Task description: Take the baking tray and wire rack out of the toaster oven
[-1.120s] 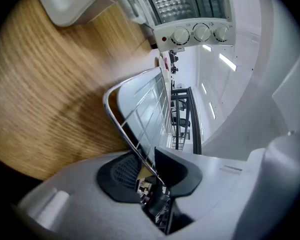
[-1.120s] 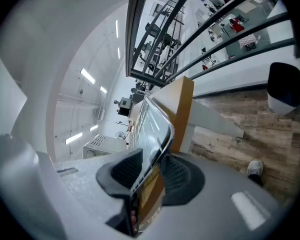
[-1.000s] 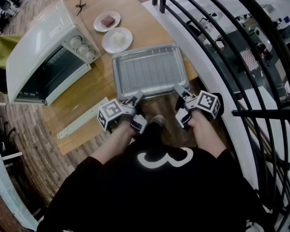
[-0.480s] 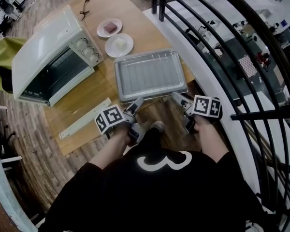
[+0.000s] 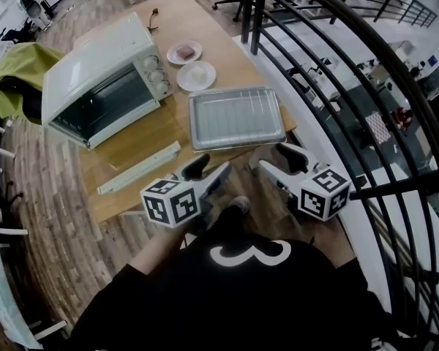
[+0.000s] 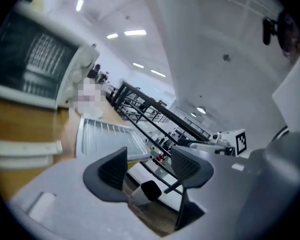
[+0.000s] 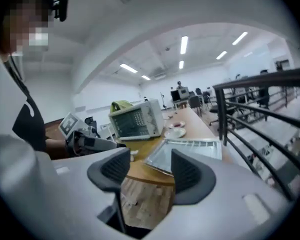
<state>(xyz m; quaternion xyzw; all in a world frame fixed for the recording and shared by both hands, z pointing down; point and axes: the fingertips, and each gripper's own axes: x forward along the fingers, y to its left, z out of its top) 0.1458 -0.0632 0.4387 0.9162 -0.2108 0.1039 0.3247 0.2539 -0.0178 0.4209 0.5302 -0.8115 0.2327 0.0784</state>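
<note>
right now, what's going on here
A person holds a gripper in each hand. The tray, with the rack lying in it, sits on the table near its front edge, outside the oven. The left gripper and right gripper hang just short of the tray, apart from it. Their jaws have just been opening and nothing is between them. The tray looks set down and let go.

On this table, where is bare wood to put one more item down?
The widest bare patch lies between the toaster oven, the baking tray and the white strip. A second one is at the far end, behind the two plates. Crowded: the gap between oven knobs, plates and tray.
</note>
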